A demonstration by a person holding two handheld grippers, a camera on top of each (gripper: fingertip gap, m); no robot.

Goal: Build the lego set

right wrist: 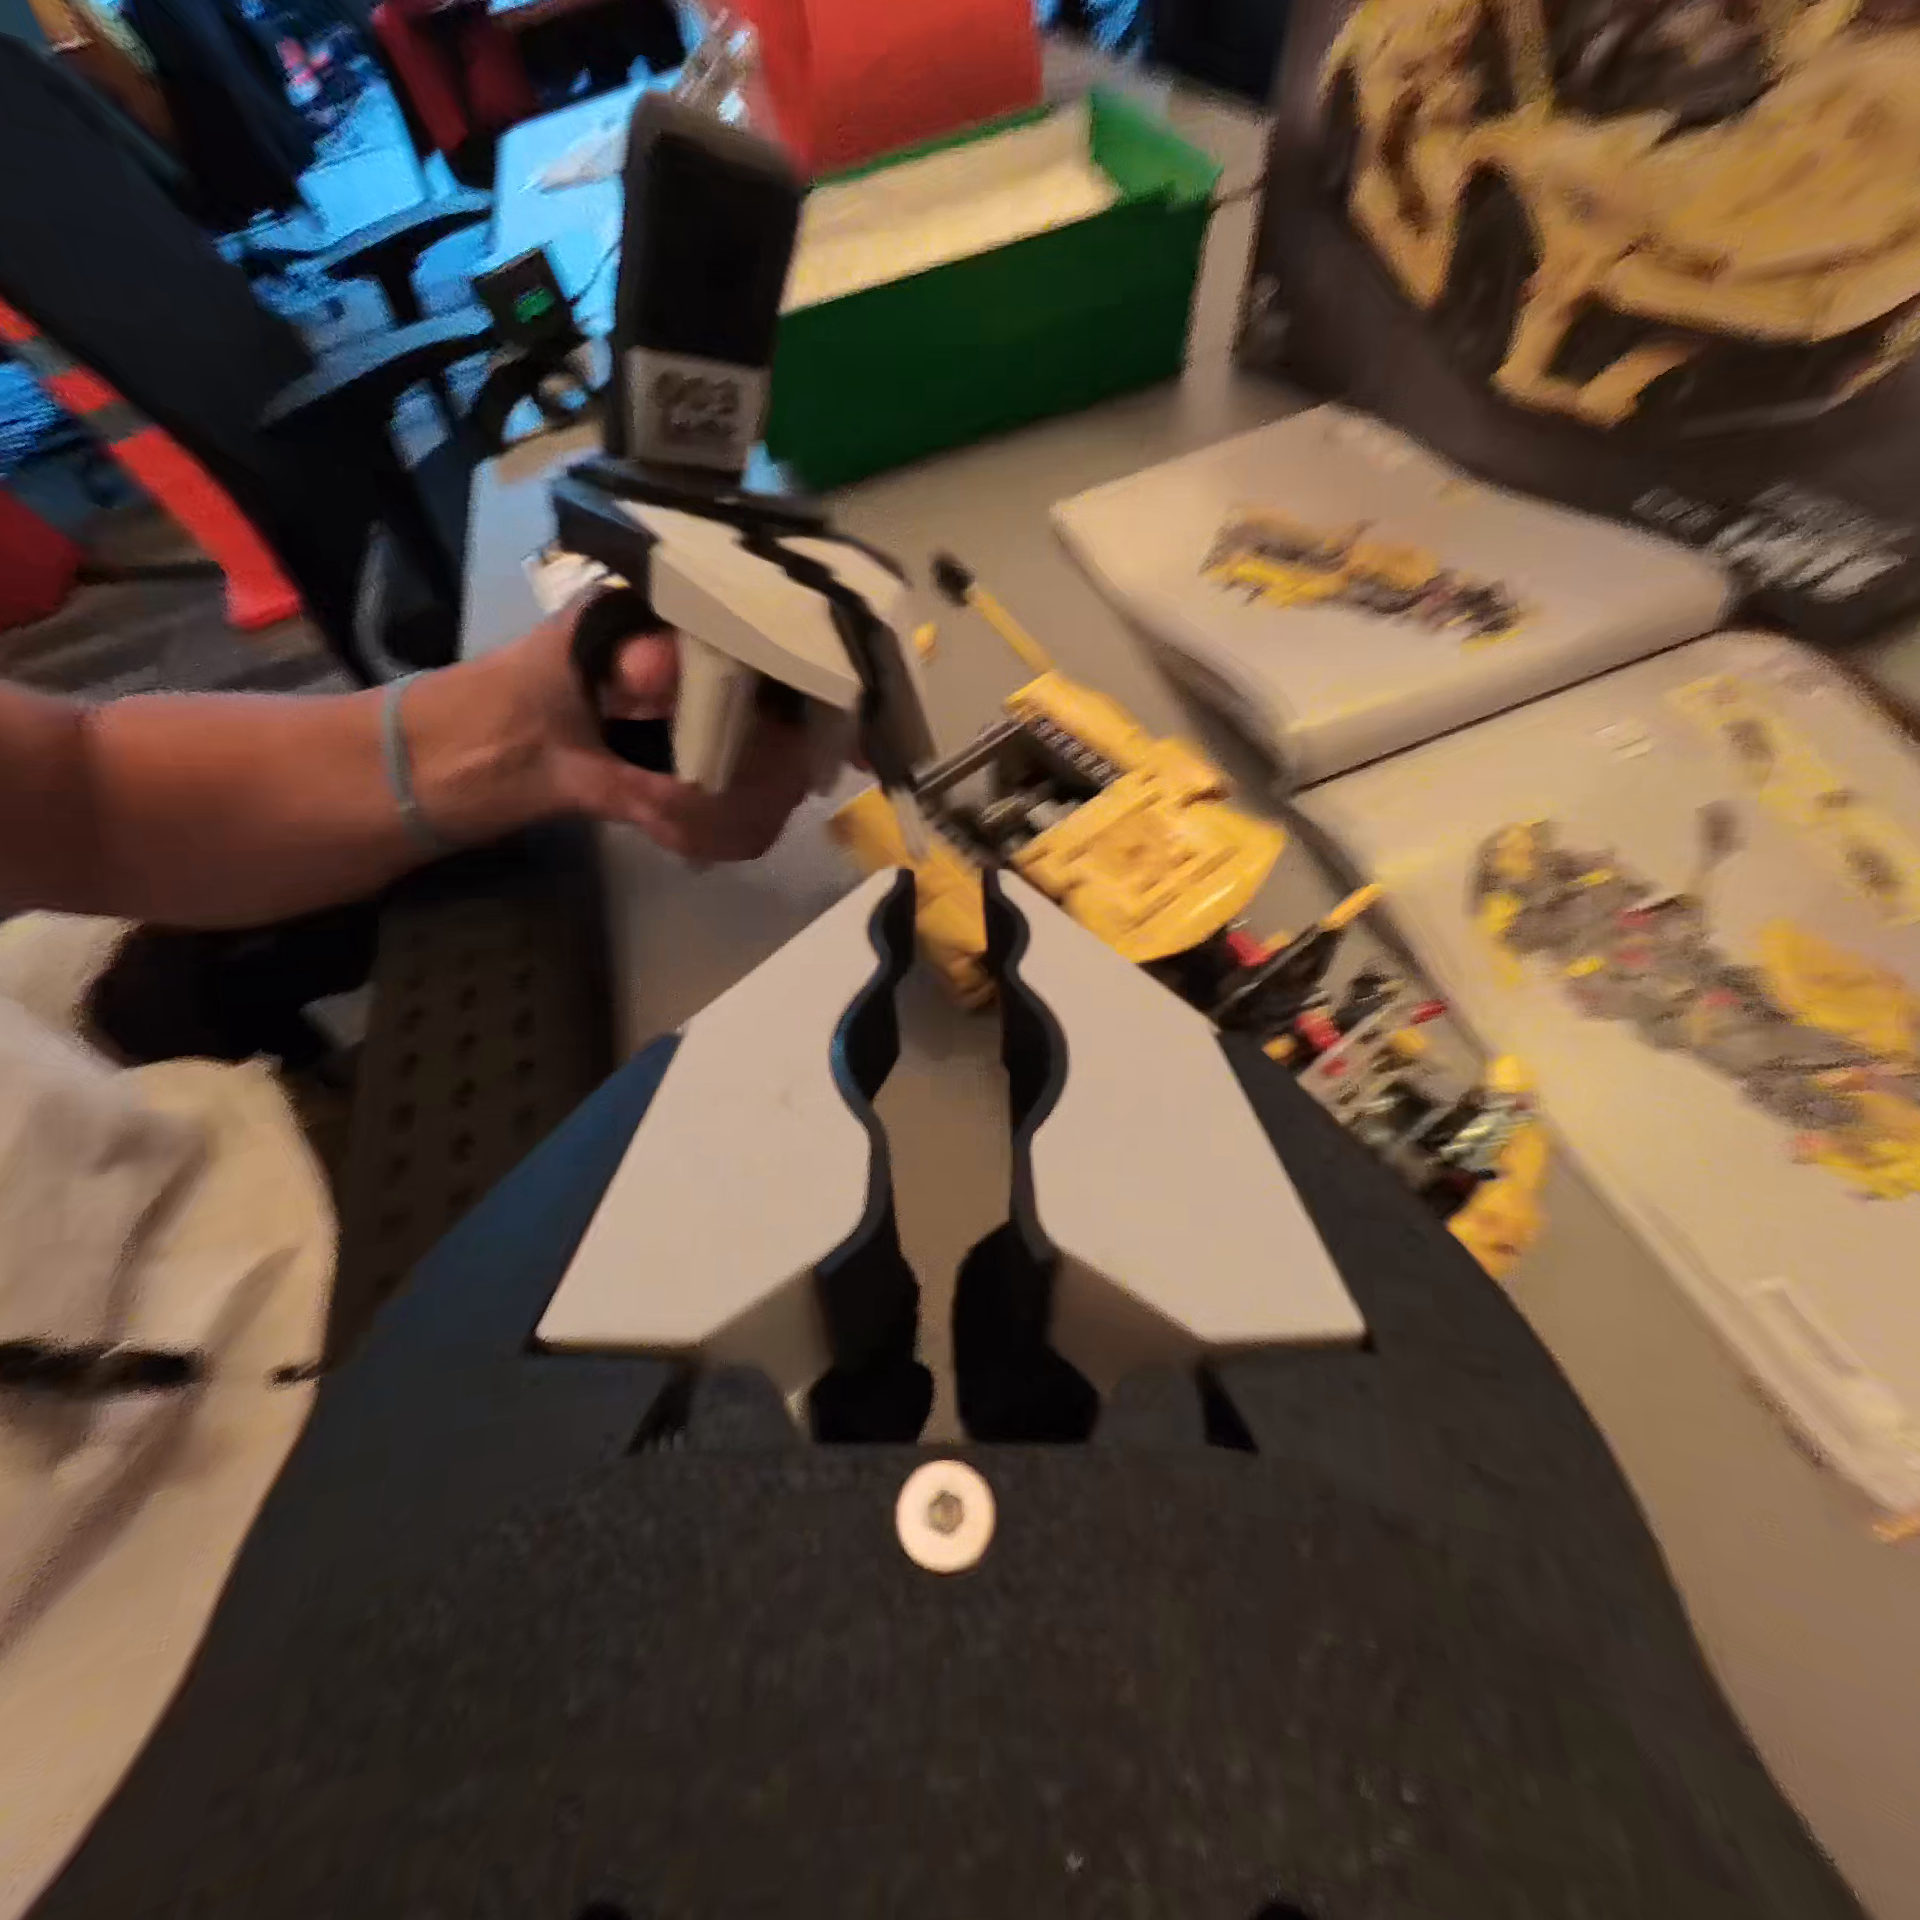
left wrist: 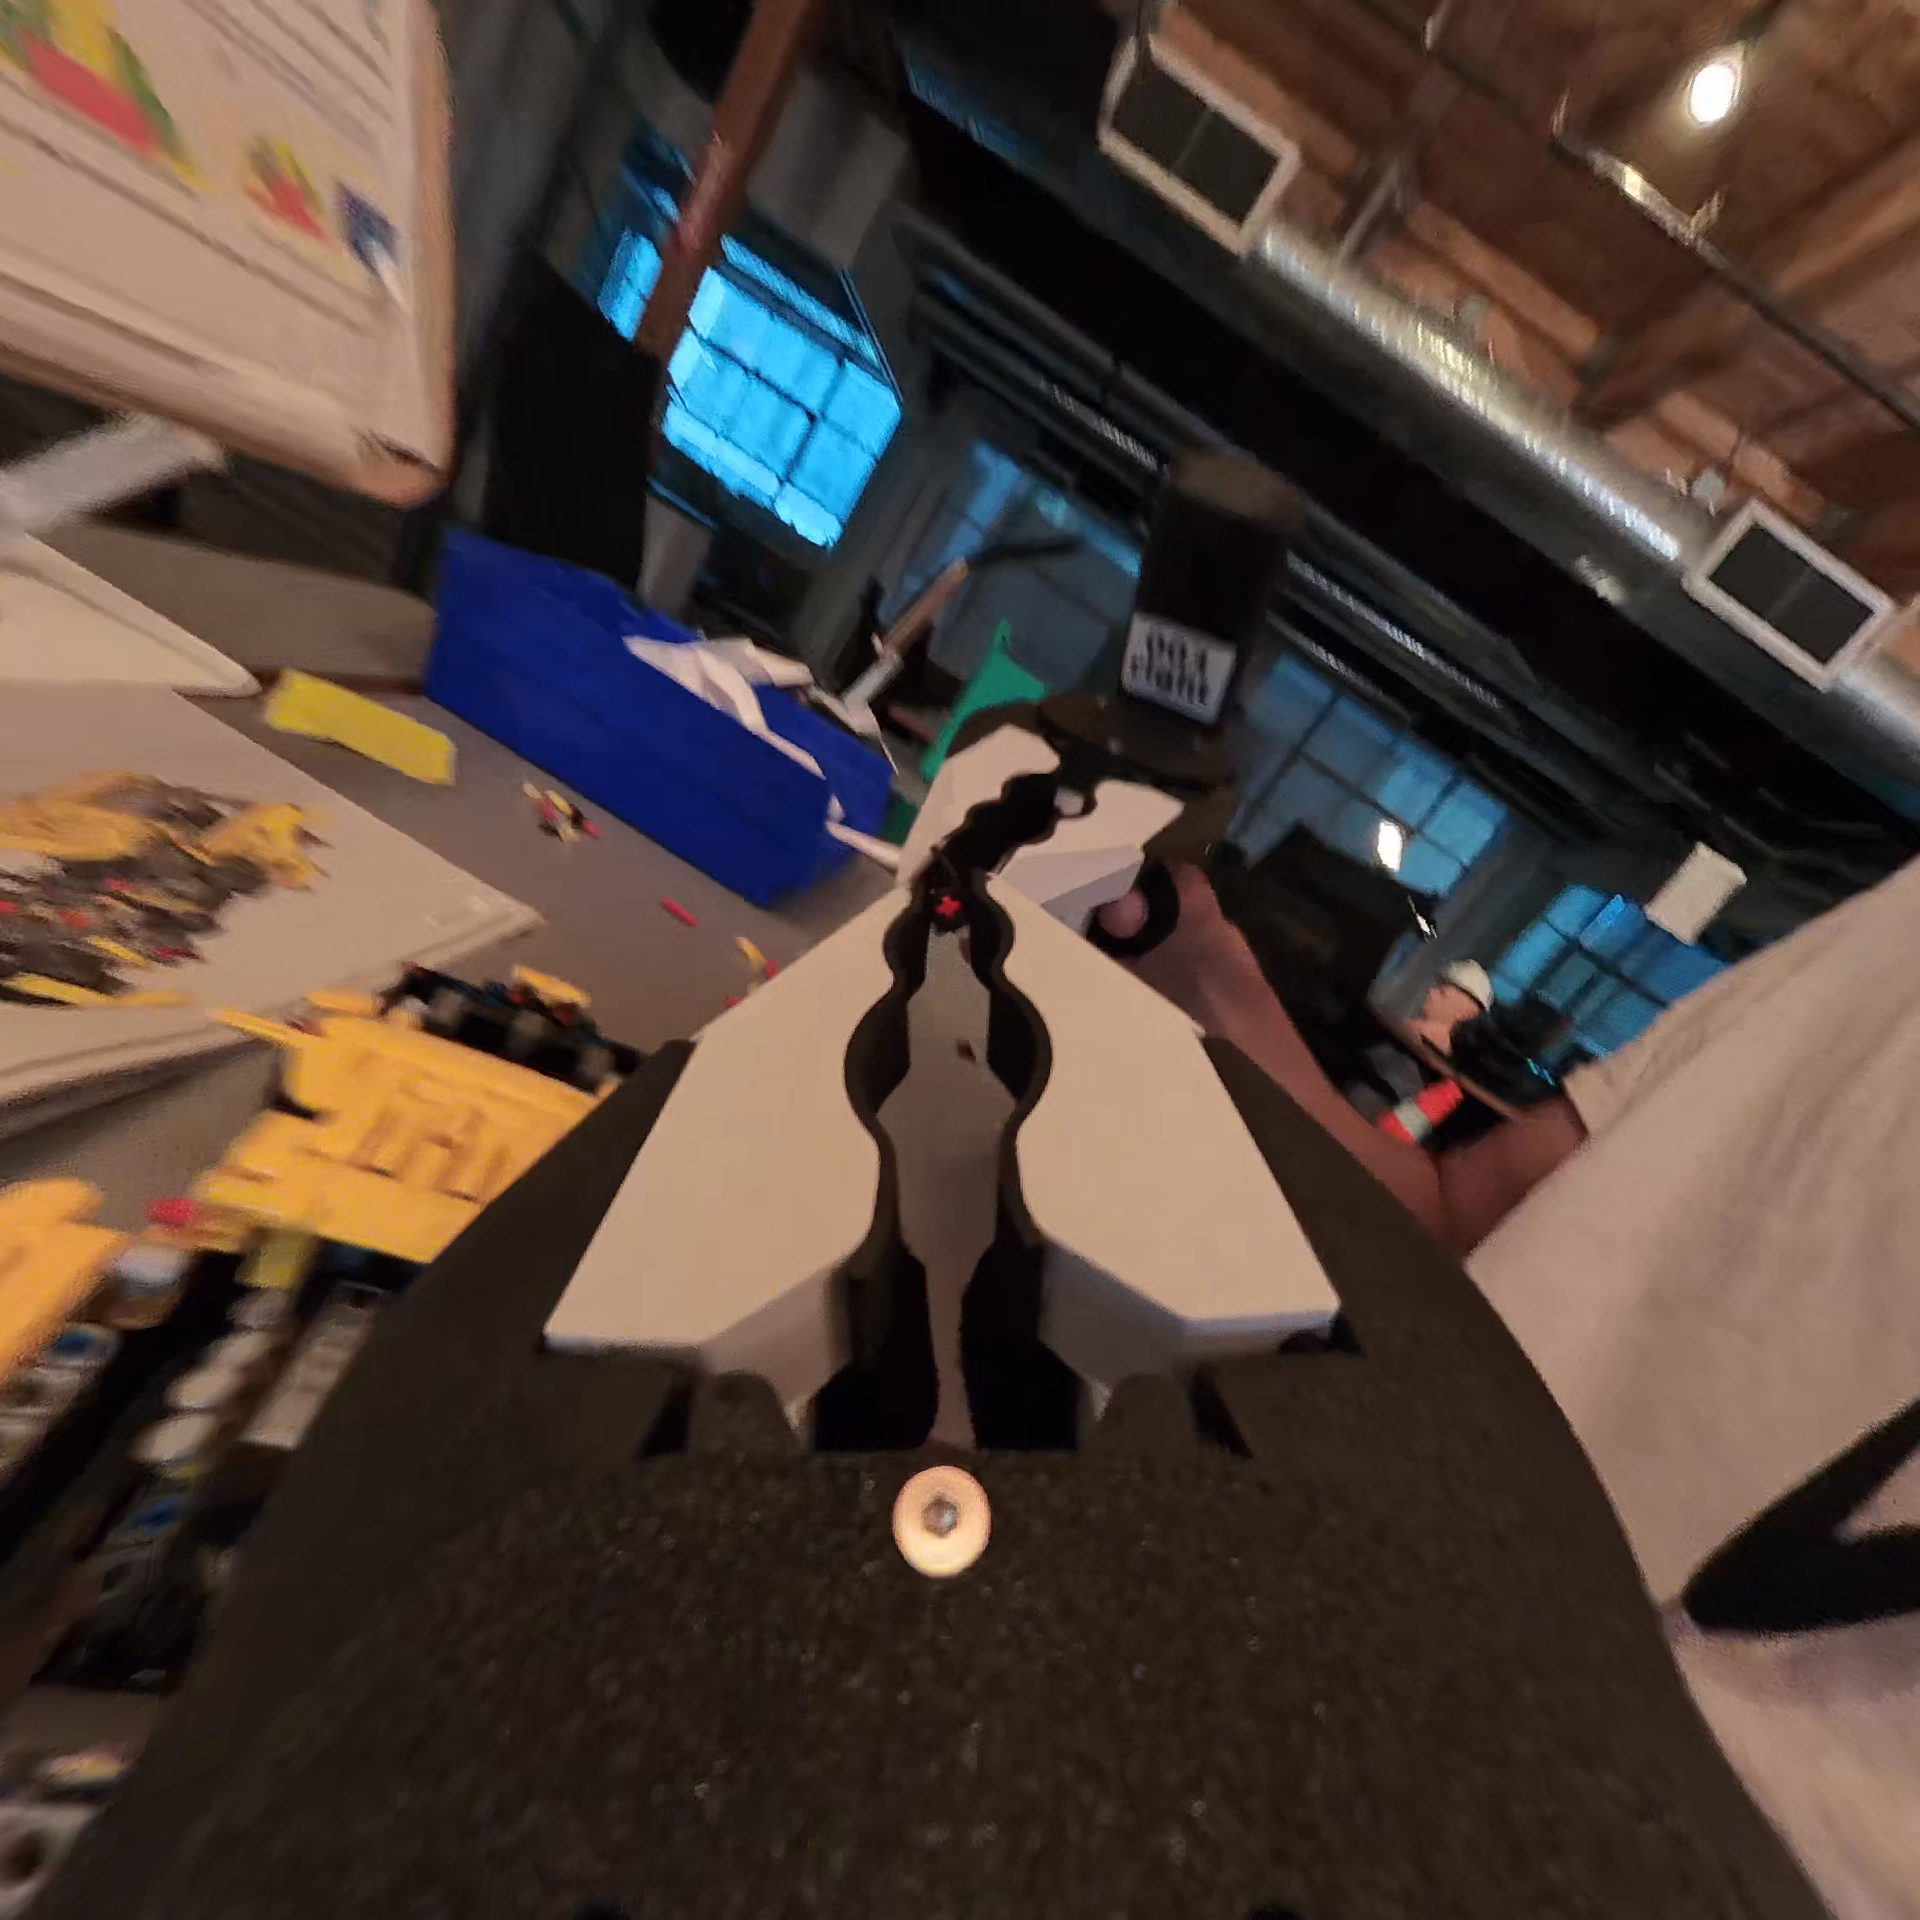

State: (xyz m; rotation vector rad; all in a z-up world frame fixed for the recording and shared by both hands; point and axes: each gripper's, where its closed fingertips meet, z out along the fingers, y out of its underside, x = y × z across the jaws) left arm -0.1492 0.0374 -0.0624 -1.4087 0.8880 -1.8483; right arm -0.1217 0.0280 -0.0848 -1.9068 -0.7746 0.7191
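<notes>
A partly built yellow lego vehicle (right wrist: 1122,831) lies on the grey table (right wrist: 727,935); it also shows, blurred, in the left wrist view (left wrist: 416,1122). My left gripper (left wrist: 943,906) is raised off the table and pinches a small red lego piece (left wrist: 945,910) at its tips. My right gripper (right wrist: 945,888) has a narrow gap between its tips, and nothing shows between them. The two grippers meet tip to tip: the right one (left wrist: 935,868) shows just beyond the red piece, the left one (right wrist: 902,795) just beyond the right tips, above the vehicle.
A blue bin (left wrist: 623,727) and a green bin (right wrist: 987,312) stand at the back. Instruction booklets (right wrist: 1351,603) and the set's box (right wrist: 1610,208) lie to the right. Loose pieces (left wrist: 561,816) and black and red parts (right wrist: 1351,1039) are scattered. An office chair (right wrist: 343,395) stands left. One gripper's finger ends stand about 5 cm off the other's.
</notes>
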